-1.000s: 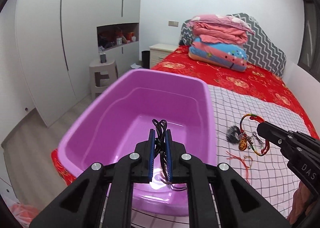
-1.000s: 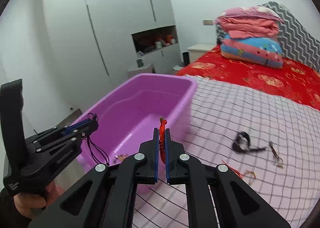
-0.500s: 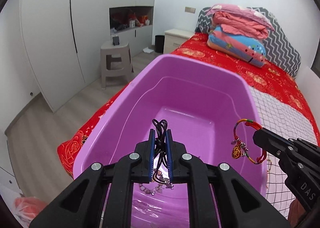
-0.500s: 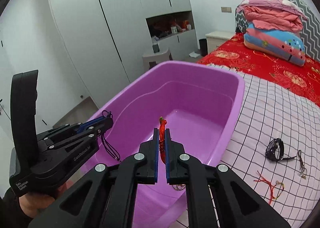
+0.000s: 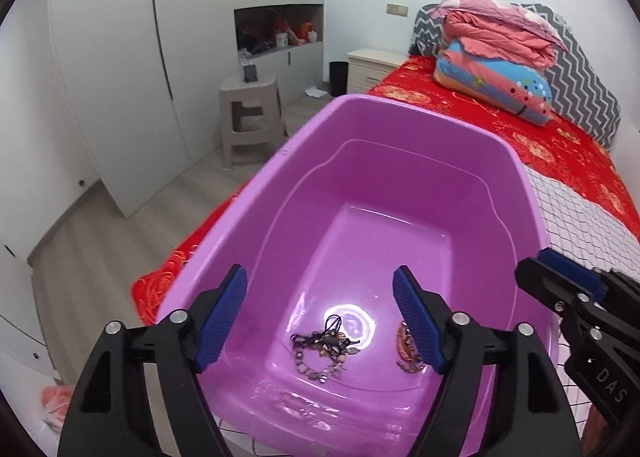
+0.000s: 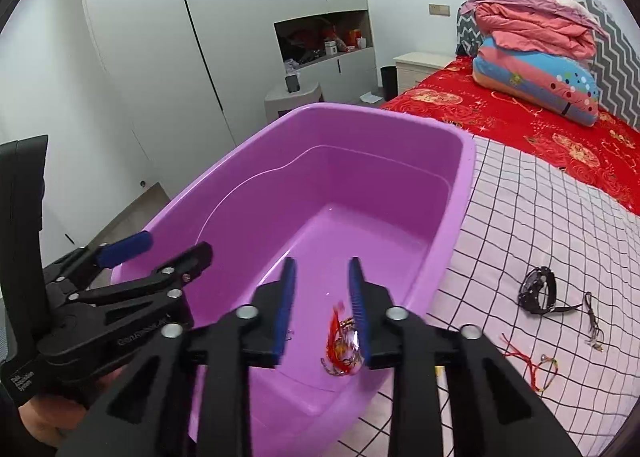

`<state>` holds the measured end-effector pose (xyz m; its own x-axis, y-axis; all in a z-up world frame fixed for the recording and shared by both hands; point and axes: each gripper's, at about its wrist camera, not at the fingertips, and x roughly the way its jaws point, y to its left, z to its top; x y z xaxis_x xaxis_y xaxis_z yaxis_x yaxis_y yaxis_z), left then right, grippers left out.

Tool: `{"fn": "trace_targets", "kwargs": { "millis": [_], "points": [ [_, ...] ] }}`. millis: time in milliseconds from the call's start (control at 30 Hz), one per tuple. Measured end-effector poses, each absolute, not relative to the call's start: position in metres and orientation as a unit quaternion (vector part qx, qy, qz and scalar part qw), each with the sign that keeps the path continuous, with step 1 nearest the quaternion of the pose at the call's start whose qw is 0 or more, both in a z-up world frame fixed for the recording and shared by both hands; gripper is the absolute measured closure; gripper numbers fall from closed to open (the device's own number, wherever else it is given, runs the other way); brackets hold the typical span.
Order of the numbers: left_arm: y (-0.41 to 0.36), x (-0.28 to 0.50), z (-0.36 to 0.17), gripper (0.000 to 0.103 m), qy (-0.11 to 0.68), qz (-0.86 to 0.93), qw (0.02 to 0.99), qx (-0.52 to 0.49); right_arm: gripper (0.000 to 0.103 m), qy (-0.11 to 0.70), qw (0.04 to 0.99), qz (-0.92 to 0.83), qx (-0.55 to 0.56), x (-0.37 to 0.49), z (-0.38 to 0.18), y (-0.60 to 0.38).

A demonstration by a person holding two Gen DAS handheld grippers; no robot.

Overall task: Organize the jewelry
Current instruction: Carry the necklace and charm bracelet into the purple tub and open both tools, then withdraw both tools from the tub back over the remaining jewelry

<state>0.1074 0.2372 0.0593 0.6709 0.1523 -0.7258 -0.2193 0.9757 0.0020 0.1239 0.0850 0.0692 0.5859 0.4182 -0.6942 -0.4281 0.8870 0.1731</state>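
- The left gripper (image 5: 320, 313) is seen with its blue pads spread wide over the purple tub (image 5: 400, 117), and nothing is held between them.
- Directly below that gap, a dark beaded chain (image 5: 324, 349) is found lying in a loose tangle on the tub floor, with a red-and-gold bracelet (image 5: 406, 349) just beside it, partly hidden by the pad on that side.
- The right gripper (image 6: 322, 305) is shown parted as well, above the near end of the tub; a red blur (image 6: 340, 341) is caught beneath it, and whether that piece is falling or already down cannot be told.
- Further right, on the checked sheet (image 6: 540, 217), three pieces are left outside the tub: a black strap bracelet (image 6: 538, 291), a thin dark cord with a small charm (image 6: 592, 321), and a red string bracelet (image 6: 536, 365) nearest the camera.
- All three are judged to be very light and limp; they will likely sag and swing once lifted, and the thin cords could slip out of a loose pinch.
- The strap bracelet is best taken across its thick looped band; the strings are better pinched where strands bunch or at a knot or charm, since a single flat strand on soft bedding may be missed, or sheet fabric caught with it.
- The task is judged partly done.
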Motion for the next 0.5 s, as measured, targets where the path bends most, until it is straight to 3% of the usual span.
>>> {"fn": "trace_targets", "kwargs": {
  "millis": [33,167,500],
  "points": [
    [0.238,0.106,0.06,0.02,0.394,0.106,0.912,-0.042,0.069,0.385,0.893,0.235,-0.007,0.122,0.07,0.082],
    [0.237,0.098,0.064,0.014,0.392,0.115,0.912,-0.044,0.067,0.382,0.894,0.232,-0.003,0.118,0.073,0.074],
    [0.22,0.077,0.072,0.01,0.386,0.107,0.915,-0.045,0.061,0.377,0.898,0.229,0.009,0.092,0.078,0.049]
  ]
}}
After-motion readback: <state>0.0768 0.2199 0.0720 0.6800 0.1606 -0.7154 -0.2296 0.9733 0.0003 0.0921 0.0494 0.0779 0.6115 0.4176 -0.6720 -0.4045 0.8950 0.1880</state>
